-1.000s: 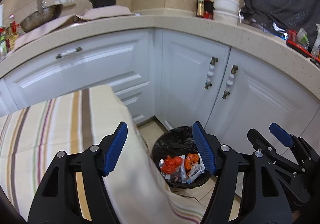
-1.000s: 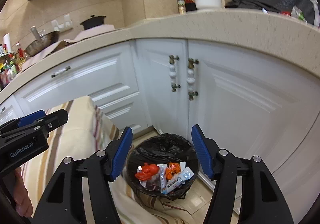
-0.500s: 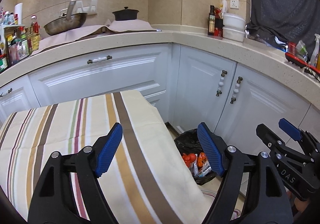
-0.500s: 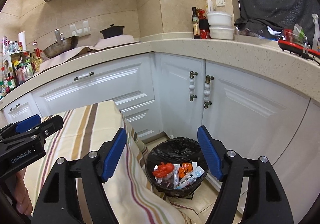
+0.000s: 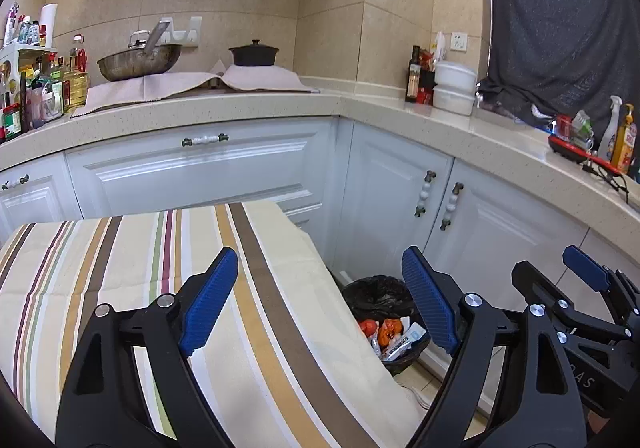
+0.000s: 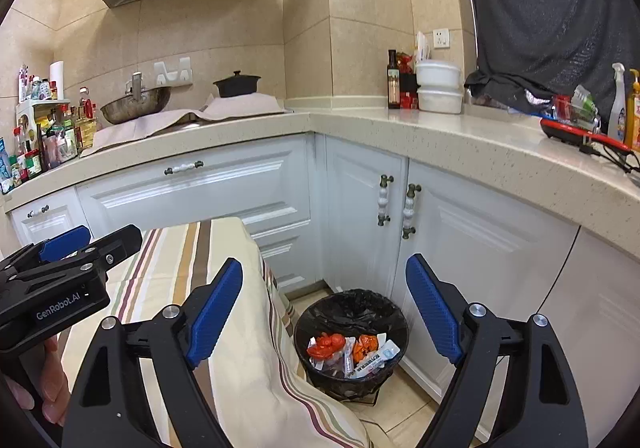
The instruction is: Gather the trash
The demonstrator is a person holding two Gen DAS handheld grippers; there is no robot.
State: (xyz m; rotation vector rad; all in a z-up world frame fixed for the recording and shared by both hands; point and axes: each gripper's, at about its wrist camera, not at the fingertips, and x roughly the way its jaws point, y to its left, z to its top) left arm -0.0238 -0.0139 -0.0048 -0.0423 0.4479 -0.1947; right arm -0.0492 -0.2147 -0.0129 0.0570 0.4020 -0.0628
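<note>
A round bin with a black liner (image 6: 352, 314) stands on the floor in the cabinet corner; it also shows in the left wrist view (image 5: 374, 294). Inside lie red and orange wrappers (image 6: 326, 344) and a white packet (image 6: 374, 358). My left gripper (image 5: 324, 302) is open and empty, above the striped tablecloth (image 5: 120, 268). My right gripper (image 6: 326, 306) is open and empty, held above and in front of the bin. The right gripper also appears at the lower right of the left wrist view (image 5: 576, 300); the left appears at the left of the right wrist view (image 6: 60, 272).
White cabinets (image 6: 460, 248) wrap the corner behind the bin under a speckled countertop (image 6: 440, 131). The table's cloth (image 6: 248, 348) hangs close to the bin's left side. A wok (image 5: 138, 61), a black pot (image 5: 254, 53), bottles and containers stand on the counter.
Both grippers have risen and pulled back from the bin, which now looks smaller and lower. More of the tabletop and countertop is in view. Both stayed open and empty.
</note>
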